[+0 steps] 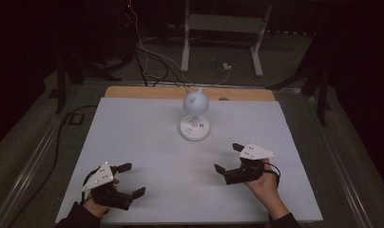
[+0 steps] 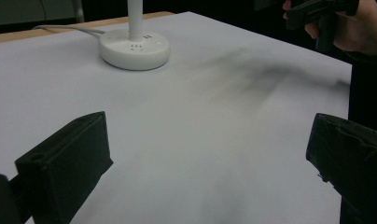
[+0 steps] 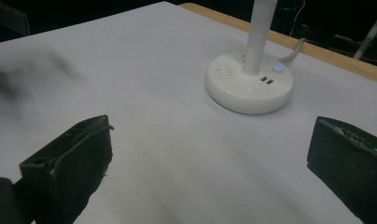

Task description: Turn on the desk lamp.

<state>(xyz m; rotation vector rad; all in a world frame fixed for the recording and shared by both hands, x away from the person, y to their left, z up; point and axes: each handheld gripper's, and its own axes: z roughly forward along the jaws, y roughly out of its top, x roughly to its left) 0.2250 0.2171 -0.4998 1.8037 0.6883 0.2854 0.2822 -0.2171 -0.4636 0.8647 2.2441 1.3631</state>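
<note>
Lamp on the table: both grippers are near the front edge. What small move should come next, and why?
Probably ease the right gripper forward toward the lamp. Its jaws are open and empty, the lamp's base lies ahead of them, and it stands nearer than the left gripper.

Your worktop (image 1: pixel 147 142) has a plain white sheet over it, with a tan wooden strip bare along the far edge. The lamp (image 1: pixel 195 116) is white all over, with one small blue light on its base. Your left gripper (image 1: pixel 129 181) and right gripper (image 1: pixel 227 158) are black, each topped by a grey plate.
</note>
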